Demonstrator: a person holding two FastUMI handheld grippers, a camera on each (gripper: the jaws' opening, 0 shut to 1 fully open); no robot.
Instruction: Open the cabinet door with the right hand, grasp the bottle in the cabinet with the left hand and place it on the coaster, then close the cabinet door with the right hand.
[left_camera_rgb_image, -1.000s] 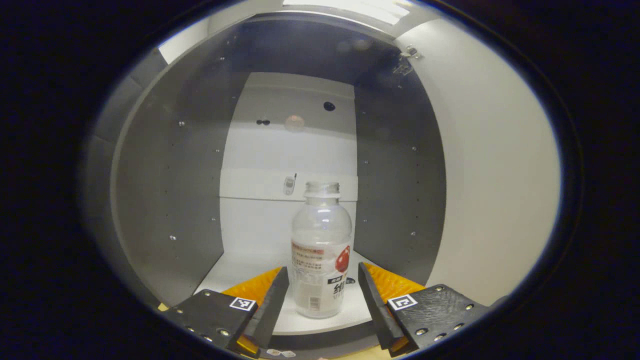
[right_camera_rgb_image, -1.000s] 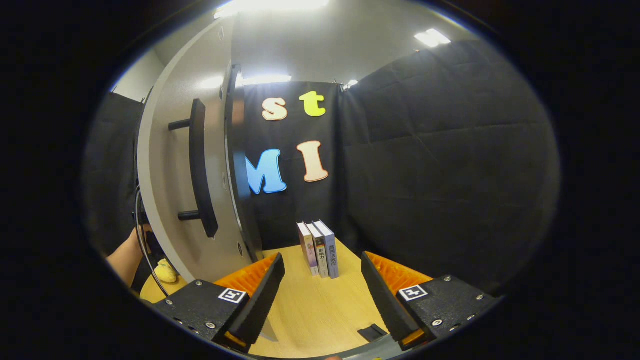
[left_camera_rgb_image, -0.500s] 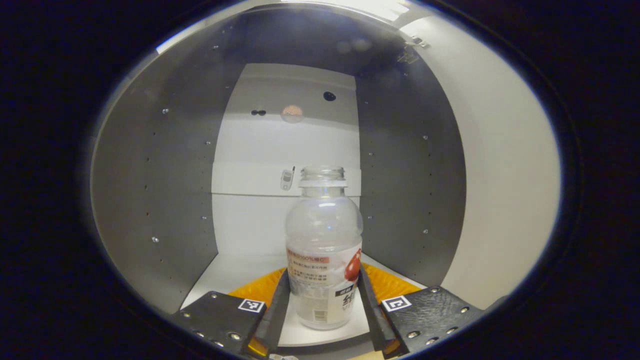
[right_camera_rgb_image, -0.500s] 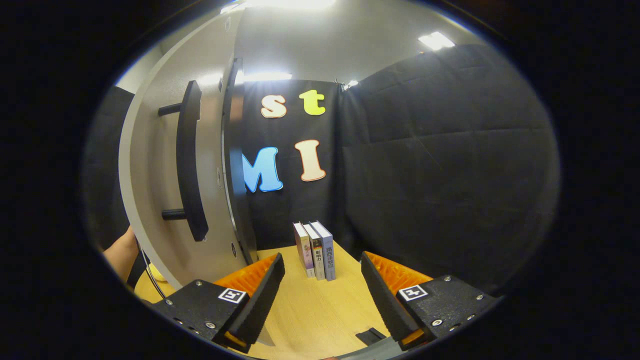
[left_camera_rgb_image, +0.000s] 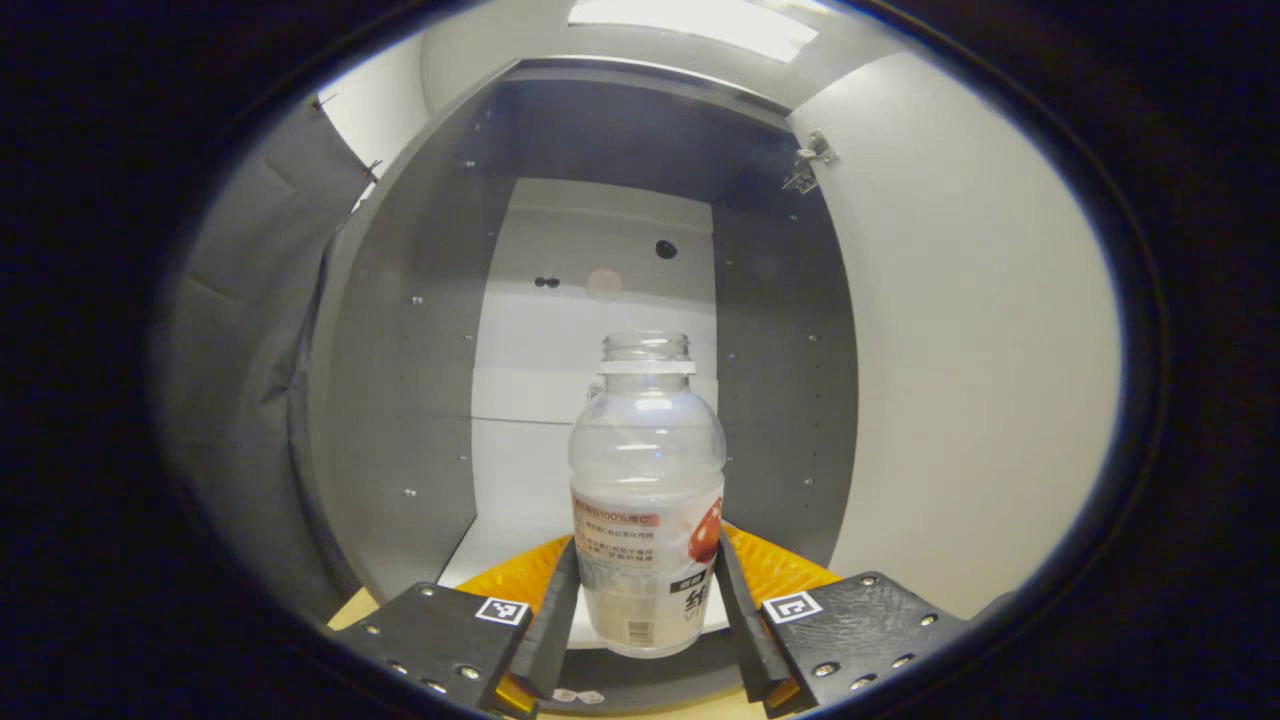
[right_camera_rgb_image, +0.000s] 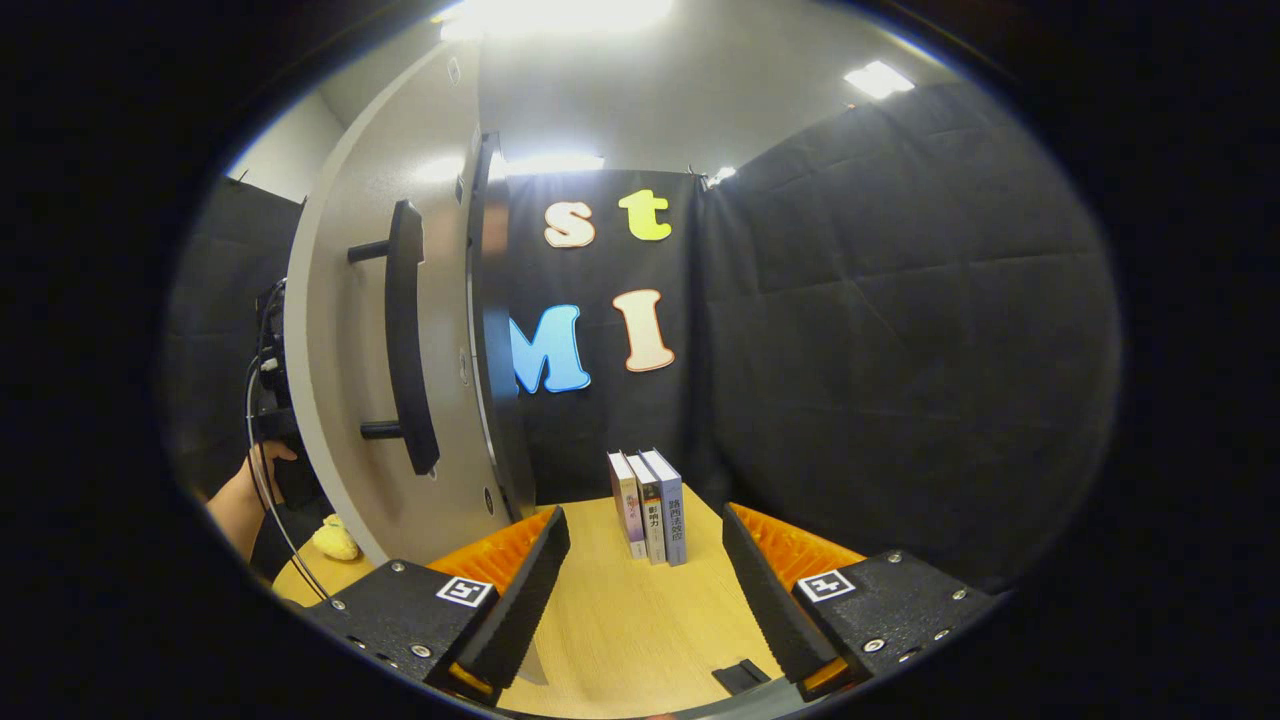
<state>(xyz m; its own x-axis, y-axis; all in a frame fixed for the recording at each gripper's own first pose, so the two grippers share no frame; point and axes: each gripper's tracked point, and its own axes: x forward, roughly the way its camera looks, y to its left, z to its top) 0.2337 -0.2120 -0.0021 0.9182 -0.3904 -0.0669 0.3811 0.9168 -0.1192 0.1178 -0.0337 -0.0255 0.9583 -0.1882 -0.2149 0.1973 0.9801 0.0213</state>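
ceiling lights (right_camera_rgb_image: 560, 15) glare overhead | cabinet interior (left_camera_rgb_image: 400, 400) dim | edges bowed | focus sharp

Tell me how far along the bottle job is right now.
Done: the cabinet door stands open. In hand: the left gripper is shut on the bottle, held at the cabinet's front edge. Left: setting it on the coaster, then closing the door with the open right gripper.

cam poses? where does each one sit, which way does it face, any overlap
Left gripper view: rides the left tongs, facing into the open cabinet; both fingers press the bottle.
Right gripper view: rides the right tongs, open, facing the door front, its handle, books; a hand at left.
Shared: the door, seen from opposite sides.
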